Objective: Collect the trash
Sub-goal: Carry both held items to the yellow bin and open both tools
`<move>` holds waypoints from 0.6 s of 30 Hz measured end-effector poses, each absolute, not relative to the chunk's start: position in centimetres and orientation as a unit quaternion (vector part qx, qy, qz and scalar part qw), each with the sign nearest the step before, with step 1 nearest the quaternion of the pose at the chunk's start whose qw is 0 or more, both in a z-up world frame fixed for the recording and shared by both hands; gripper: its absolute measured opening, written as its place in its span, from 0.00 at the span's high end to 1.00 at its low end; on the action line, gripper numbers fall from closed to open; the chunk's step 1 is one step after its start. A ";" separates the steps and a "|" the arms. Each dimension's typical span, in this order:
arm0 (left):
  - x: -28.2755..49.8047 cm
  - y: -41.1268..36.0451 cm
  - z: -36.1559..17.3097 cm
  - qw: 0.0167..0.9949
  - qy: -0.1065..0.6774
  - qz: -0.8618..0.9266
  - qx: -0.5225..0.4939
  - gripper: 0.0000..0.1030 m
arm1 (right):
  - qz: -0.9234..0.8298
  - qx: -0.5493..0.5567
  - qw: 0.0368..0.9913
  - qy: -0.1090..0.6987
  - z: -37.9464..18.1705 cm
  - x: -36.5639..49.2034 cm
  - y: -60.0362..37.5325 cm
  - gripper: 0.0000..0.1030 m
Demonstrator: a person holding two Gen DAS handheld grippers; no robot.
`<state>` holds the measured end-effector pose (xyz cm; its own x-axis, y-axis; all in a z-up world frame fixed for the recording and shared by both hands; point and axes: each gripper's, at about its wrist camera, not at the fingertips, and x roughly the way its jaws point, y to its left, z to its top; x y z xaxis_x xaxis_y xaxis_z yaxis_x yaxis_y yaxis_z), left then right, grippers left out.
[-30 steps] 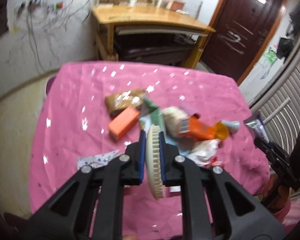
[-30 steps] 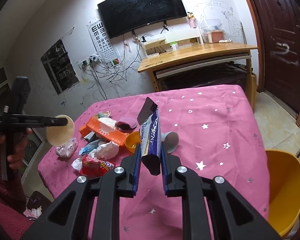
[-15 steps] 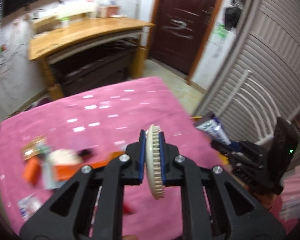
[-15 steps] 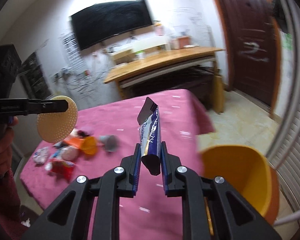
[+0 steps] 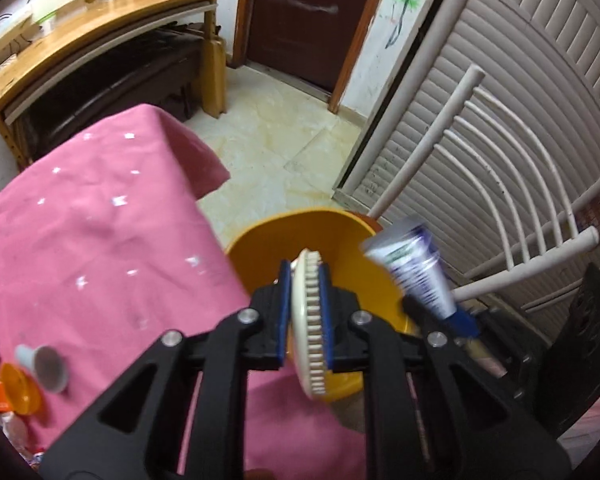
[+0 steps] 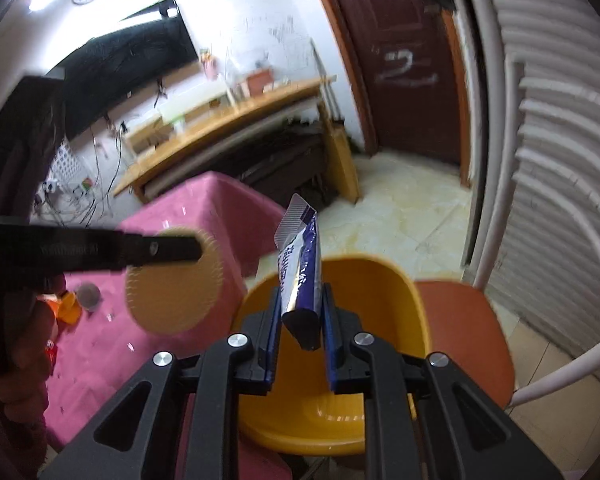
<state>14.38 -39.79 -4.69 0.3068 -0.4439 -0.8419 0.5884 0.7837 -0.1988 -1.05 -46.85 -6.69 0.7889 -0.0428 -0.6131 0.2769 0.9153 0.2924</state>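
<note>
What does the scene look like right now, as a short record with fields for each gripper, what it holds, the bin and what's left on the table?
left gripper: jaws just opening slightly, pads on the round cream brush
right gripper: shut on the blue toothpaste tube
bin: yellow tub on an orange chair seat, beside the table
position: both items above the tub
table: pink cloth; grey cup and orange lid left

The yellow bin [image 5: 260, 248] has its bottom hidden behind the left gripper [image 5: 305, 316] and the round studded pad [image 5: 309, 320] it clamps. In the right wrist view that pad [image 6: 172, 284] is smeared by motion, its studs unreadable. The print on the toothpaste tube [image 6: 300, 276] is too blurred to read. Trash [image 5: 24, 384] on the pink worktop [image 5: 100, 220] is cut off by the picture's edge
</note>
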 end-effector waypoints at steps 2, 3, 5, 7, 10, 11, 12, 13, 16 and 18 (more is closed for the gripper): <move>14.2 -40.4 -4.9 0.805 0.493 -0.320 0.078 0.54 | -0.083 0.190 0.919 0.336 -7.9 0.0 -46.9 0.87; 14.1 -40.5 -4.9 0.806 0.492 -0.320 0.077 0.47 | -0.075 0.190 0.911 0.359 -8.9 0.6 -46.8 0.86; 13.9 -40.1 -4.6 0.813 0.484 -0.314 0.080 0.43 | -0.079 0.182 0.907 0.371 -9.8 1.3 -46.2 0.83; 13.9 -39.6 -4.6 0.813 0.486 -0.311 0.078 0.43 | -0.083 0.165 0.903 0.387 -10.5 1.9 -45.5 0.74; 14.0 -38.0 -4.1 0.813 0.491 -0.308 0.061 0.43 | -0.095 0.157 0.904 0.387 -10.6 2.1 -44.9 0.51; 13.9 -37.2 -3.8 0.813 0.491 -0.310 0.050 0.43 | -0.099 0.154 0.905 0.384 -10.5 2.1 -44.7 0.48; 13.8 -36.5 -3.5 0.813 0.490 -0.311 0.042 0.43 | -0.102 0.152 0.906 0.381 -10.3 2.1 -44.6 0.43; 13.7 -35.9 -3.3 0.815 0.488 -0.310 0.036 0.43 | -0.106 0.151 0.909 0.375 -10.1 2.0 -44.5 0.42; 13.2 -33.5 -2.3 0.822 0.479 -0.308 0.018 0.42 | -0.108 0.152 0.916 0.355 -8.9 1.4 -44.2 0.41; 12.8 -31.4 -1.5 0.832 0.466 -0.301 0.010 0.39 | -0.104 0.156 0.922 0.340 -8.1 1.2 -44.1 0.41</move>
